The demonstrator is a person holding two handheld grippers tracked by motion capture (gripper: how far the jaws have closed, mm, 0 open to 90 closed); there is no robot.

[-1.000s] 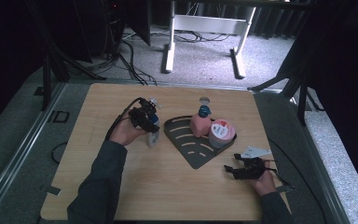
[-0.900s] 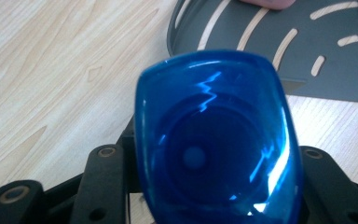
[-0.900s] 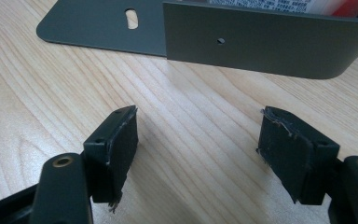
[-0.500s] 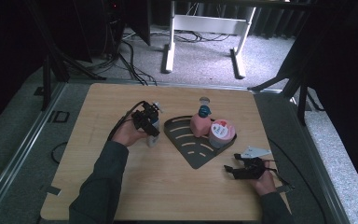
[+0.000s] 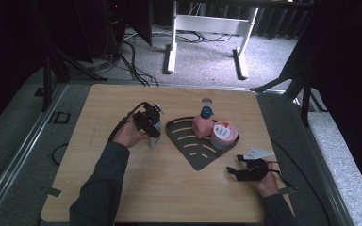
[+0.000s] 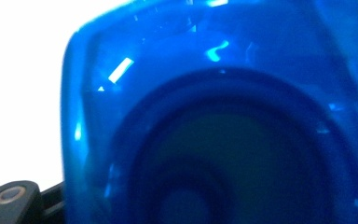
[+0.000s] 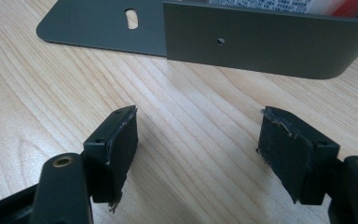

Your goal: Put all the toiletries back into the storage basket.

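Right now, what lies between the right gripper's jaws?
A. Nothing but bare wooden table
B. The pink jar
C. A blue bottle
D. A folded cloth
A: in the right gripper view the right gripper has its jaws apart over the bare wooden table, short of the dark metal rack.

Left gripper [image 5: 152, 126]: a blurred blue bottle [image 6: 223, 116] sits hard against its camera, cut off at three edges; contact of the pads cannot be told. Beyond the right gripper [image 7: 198, 149], the tray [image 7: 261, 42] wall hides the containers, cropped at the top edge.
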